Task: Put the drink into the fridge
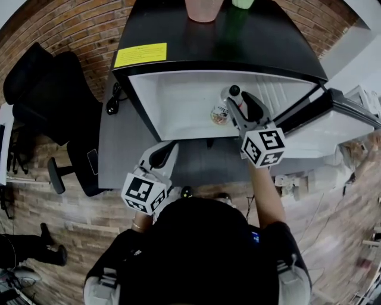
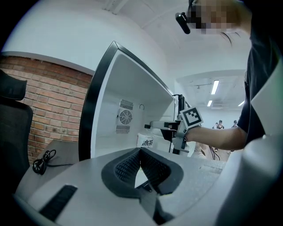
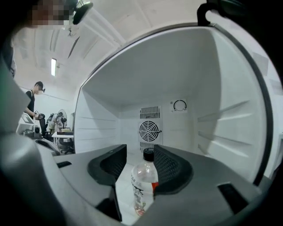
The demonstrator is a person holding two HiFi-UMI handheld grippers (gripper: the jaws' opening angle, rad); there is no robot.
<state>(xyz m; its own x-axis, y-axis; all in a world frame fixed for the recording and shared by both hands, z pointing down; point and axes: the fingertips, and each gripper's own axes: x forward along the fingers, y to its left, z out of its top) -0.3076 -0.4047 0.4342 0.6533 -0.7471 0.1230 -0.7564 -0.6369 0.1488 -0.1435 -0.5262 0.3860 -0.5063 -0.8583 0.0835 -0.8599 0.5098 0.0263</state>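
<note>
Masking drink (image 3: 142, 181) base: right gripper (image 3: 140, 150) fingers (image 3: 173, 170)

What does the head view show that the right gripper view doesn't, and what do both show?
Only the head view: the yellow rectangular sticker and pink cup on the black fridge top, plus the black office chair. Only the right gripper view: the round fan grille and dial on the fridge's white back wall. Both: the clear plastic bottle with a black cap, standing inside between the right gripper's open jaws.
</note>
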